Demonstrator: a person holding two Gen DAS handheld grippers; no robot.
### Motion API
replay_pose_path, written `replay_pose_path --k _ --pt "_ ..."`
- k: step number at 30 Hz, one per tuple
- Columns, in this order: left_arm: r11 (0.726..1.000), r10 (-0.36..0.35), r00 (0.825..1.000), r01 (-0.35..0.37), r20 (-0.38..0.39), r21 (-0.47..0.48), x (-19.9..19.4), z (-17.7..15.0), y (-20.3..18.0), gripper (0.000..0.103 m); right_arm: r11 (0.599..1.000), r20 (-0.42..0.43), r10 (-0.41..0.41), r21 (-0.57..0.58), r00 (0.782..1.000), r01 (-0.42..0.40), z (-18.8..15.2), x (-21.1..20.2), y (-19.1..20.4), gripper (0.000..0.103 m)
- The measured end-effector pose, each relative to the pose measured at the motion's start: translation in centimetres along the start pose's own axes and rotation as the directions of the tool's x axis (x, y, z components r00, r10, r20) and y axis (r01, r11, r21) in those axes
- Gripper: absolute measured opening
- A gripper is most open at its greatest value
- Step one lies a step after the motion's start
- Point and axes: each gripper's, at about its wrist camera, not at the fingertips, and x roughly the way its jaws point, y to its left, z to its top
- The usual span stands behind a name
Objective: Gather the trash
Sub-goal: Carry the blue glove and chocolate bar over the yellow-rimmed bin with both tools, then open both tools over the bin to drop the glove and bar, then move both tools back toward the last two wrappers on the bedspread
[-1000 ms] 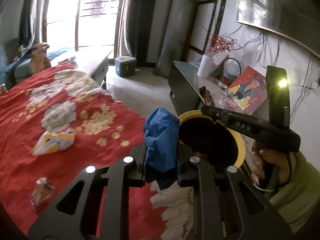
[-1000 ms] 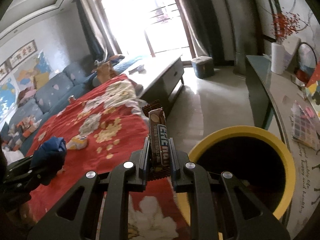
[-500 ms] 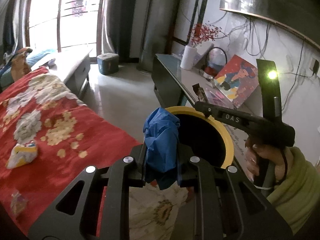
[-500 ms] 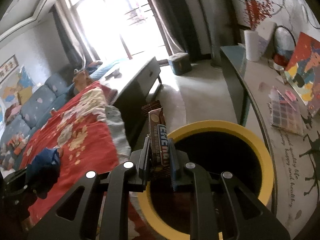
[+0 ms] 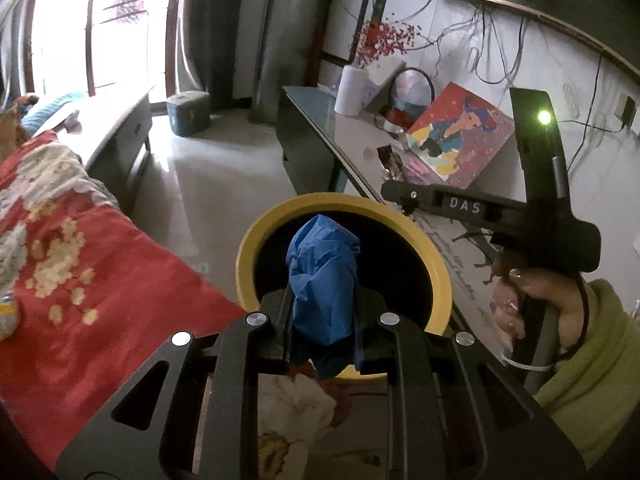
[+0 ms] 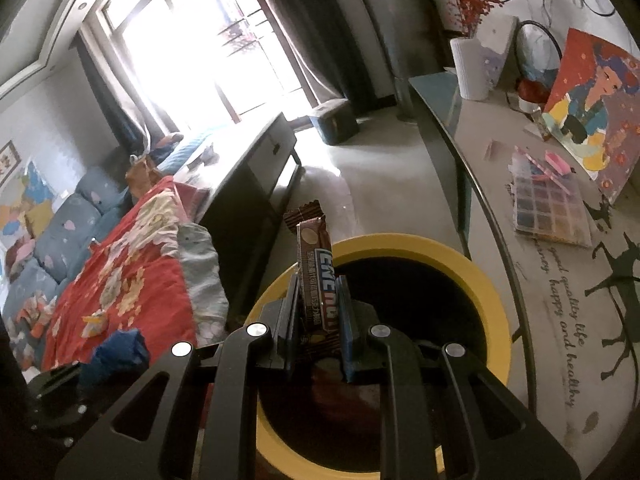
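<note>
Over the yellow-rimmed bin, the left tool pinched a soft, light blue glove mid-bundle while the right tool clamped a light, crinkly chocolate bar wrapper low.

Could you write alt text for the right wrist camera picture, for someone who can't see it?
A black two-finger tool grips a brown chocolate bar wrapper upright over the dark opening of a yellow-rimmed bin. To the left lies a red floral blanket with the other tool's blue crumpled trash in front; right, a table with a painting.
</note>
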Motion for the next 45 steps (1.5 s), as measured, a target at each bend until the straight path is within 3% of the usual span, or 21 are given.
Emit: replay_pose_path --k 14,16,19,21,25,27,34,45 --pt "0.999 -0.02 0.996 0.022 -0.081 0.03 4.7 -0.1 -0.8 0.017 0.999 -0.014 0.004 0.045 1.0 -0.004 -0.1 0.4 -1.6 0.026" --pt "0.999 -0.009 0.996 0.012 -0.087 0.033 5.1 0.1 -0.6 0.024 0.999 -0.012 0.003 0.048 1.0 -0.003 0.0 0.3 -1.7 0.028" --pt "1.0 -0.007 0.996 0.009 -0.089 0.024 5.3 0.1 -0.3 0.038 0.999 -0.003 -0.001 0.052 1.0 0.001 0.2 0.1 -1.8 0.038" --pt "1.0 0.001 0.997 0.0 -0.078 0.017 5.0 0.1 -0.1 0.052 0.999 0.003 -0.002 0.052 1.0 0.002 0.2 0.0 -1.8 0.054" --pt "1.0 -0.011 0.999 0.011 -0.046 -0.012 4.1 0.3 0.5 0.073 0.999 0.018 -0.01 0.05 1.0 0.009 0.3 -0.4 -1.5 0.059" --pt "1.0 -0.013 1.0 0.012 -0.029 -0.023 3.4 0.5 0.8 0.086 0.999 0.028 -0.012 0.046 1.0 0.011 0.4 -0.5 -1.3 0.066" --pt "0.999 0.002 1.0 -0.002 0.014 -0.036 1.6 0.6 1.3 0.092 1.0 0.052 -0.005 0.02 0.999 0.004 0.7 -1.1 0.1 0.07" --pt "0.993 0.105 0.988 -0.099 0.114 -0.061 -3.3 0.6 3.2 0.092 0.998 0.099 0.035 -0.059 0.994 -0.03 0.7 -2.2 4.3 0.079"
